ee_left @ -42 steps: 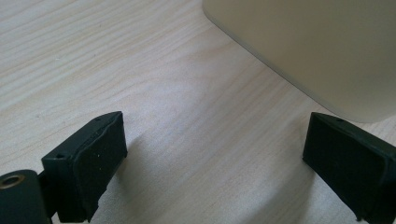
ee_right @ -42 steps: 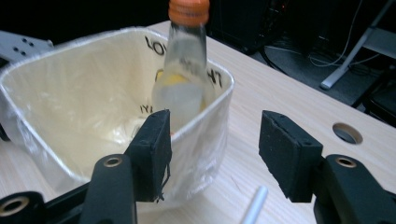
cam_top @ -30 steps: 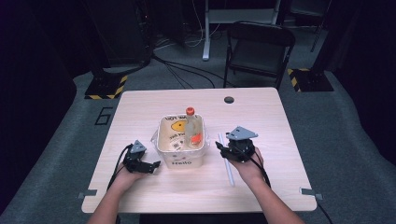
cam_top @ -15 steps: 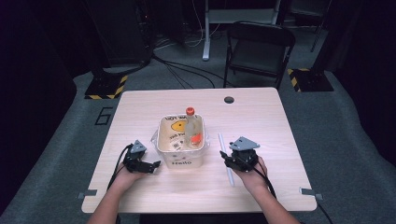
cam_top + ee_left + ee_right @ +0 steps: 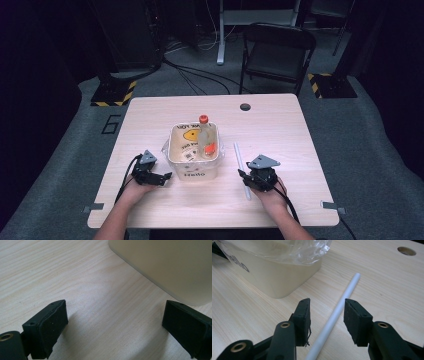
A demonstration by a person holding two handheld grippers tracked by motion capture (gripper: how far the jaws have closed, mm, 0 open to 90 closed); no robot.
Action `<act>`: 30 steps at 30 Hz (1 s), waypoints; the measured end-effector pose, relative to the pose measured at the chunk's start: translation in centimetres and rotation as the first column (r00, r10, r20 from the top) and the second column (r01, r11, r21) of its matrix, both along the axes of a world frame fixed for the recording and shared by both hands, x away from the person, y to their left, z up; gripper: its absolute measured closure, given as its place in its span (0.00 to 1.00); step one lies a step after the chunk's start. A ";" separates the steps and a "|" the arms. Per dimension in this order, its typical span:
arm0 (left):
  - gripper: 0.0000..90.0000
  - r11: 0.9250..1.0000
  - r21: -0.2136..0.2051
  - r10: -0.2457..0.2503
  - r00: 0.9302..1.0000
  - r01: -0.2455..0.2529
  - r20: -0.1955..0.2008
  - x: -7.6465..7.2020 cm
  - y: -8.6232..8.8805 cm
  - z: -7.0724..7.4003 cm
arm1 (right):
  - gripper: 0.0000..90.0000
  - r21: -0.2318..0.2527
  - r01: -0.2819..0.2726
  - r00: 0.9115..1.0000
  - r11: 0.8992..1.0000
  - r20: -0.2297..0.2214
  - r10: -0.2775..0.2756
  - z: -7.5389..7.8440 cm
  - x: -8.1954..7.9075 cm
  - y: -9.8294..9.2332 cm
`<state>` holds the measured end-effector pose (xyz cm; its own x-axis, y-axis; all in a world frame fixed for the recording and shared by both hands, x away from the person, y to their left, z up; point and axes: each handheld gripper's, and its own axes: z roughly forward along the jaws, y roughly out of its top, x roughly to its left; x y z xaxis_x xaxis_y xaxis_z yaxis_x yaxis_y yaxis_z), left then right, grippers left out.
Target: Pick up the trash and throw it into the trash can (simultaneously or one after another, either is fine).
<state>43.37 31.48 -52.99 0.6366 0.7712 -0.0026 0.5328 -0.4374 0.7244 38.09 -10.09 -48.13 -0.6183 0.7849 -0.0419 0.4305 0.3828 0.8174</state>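
High view: I see the right gripper point(image 5: 248, 178) at lower right, over the white tube point(image 5: 241, 169), beside the bin point(image 5: 193, 171).

Left gripper view: jaws wide, empty.

Right gripper view: jaws half-closed and closing astride the tube point(image 5: 336, 313), not touching. An off-centre pinch could roll it away.

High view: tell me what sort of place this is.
Probably a lab or studio set up for recording. A small wooden table stands on grey carpet in a dark room, with hazard-striped stand bases, loose floor cables and a folding chair behind.
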 end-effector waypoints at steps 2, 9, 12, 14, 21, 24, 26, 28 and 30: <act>0.07 1.000 0.000 0.000 1.000 0.000 0.000 0.0 0.0 0.0 | 0.63 0.025 0.011 1.000 1.000 -0.008 -0.011 -0.2 0.0 -0.2; 0.07 1.000 0.000 0.000 1.000 0.000 0.000 0.0 0.0 0.0 | 0.67 0.061 0.063 0.998 0.996 -0.022 -0.062 -1.3 0.1 -1.1; 0.07 1.000 0.000 0.000 1.000 0.000 0.000 0.0 0.0 0.0 | 0.68 0.051 0.071 0.997 0.996 -0.036 -0.069 -1.8 0.3 -1.1; 0.07 1.000 0.001 0.000 1.000 0.000 -0.001 0.0 0.0 0.0 | 0.68 0.046 0.068 0.997 0.997 -0.040 -0.066 -2.0 0.3 -1.0; 0.07 1.000 0.000 0.000 1.000 0.000 -0.001 0.0 0.0 0.0 | 0.70 0.007 0.040 0.998 0.999 -0.043 -0.039 -2.7 0.2 -0.3; 0.07 1.000 0.001 0.000 1.000 0.000 -0.001 0.0 0.0 0.0 | 0.71 -0.011 0.029 0.998 1.000 -0.048 -0.029 -2.9 0.2 -0.1; 0.07 1.000 0.000 0.000 1.000 0.000 0.000 0.0 0.0 0.0 | 0.73 -0.017 0.024 0.998 1.000 -0.055 -0.025 -3.1 0.2 0.0; 0.07 1.000 0.000 0.000 1.000 0.000 0.000 0.0 0.0 0.0 | 0.73 -0.025 0.018 0.998 1.000 -0.064 -0.020 -3.2 0.2 0.1; 0.07 1.000 0.000 -0.001 1.000 0.001 0.000 0.0 0.0 0.0 | 0.73 -0.038 0.018 0.997 0.999 -0.075 -0.021 -3.4 0.2 0.2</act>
